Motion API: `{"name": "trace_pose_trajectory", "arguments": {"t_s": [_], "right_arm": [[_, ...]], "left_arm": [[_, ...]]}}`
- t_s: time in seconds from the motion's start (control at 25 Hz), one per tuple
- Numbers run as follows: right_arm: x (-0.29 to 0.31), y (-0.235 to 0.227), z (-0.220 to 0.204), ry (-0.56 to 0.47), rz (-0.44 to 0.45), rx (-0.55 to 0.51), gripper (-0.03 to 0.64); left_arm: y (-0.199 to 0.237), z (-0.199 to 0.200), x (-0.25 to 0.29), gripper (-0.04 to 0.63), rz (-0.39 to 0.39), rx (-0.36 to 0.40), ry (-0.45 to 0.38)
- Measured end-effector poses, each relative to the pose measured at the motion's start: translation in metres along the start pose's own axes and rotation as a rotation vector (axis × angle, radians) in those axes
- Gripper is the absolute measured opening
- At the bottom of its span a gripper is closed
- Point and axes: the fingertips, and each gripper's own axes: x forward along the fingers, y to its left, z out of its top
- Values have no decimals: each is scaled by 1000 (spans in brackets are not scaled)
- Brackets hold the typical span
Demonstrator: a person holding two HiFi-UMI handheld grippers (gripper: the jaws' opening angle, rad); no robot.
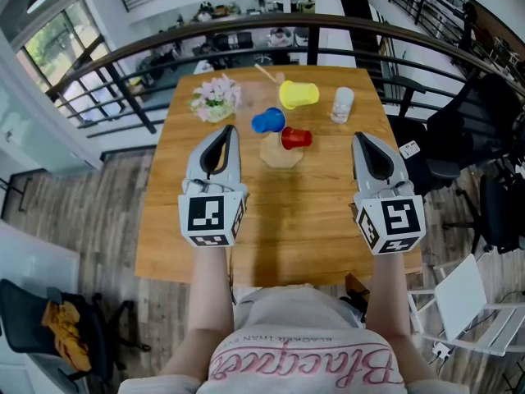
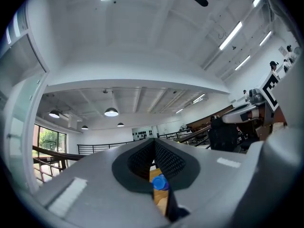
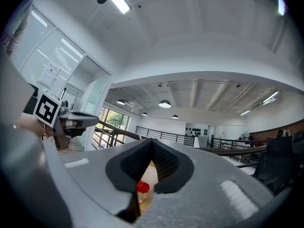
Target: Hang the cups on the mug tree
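A wooden mug tree stands at the middle of the far half of the table. Clustered on it are a blue cup, a red cup and a yellow cup. A white cup stands on the table right of the tree. My left gripper hovers just left of the tree, shut and empty. My right gripper hovers to the tree's right, shut and empty too. The blue cup shows below the left gripper. The red cup shows below the right gripper.
A small bunch of pink flowers sits at the table's far left. A curved black railing runs behind the table. Dark chairs stand to the right, and a white folding chair is at the near right.
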Motion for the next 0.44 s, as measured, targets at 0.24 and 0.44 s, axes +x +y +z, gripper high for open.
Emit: {"name": "trace_pose_trajectory", "arguments": {"t_s": [0.24, 0.44], "right_arm": [[-4, -10, 13, -24, -24, -14, 0], [-6, -17, 21, -46, -45, -19, 0]], "left_arm": [[11, 12, -5, 17, 17, -8, -19], [15, 16, -7, 17, 24, -2, -26]]}}
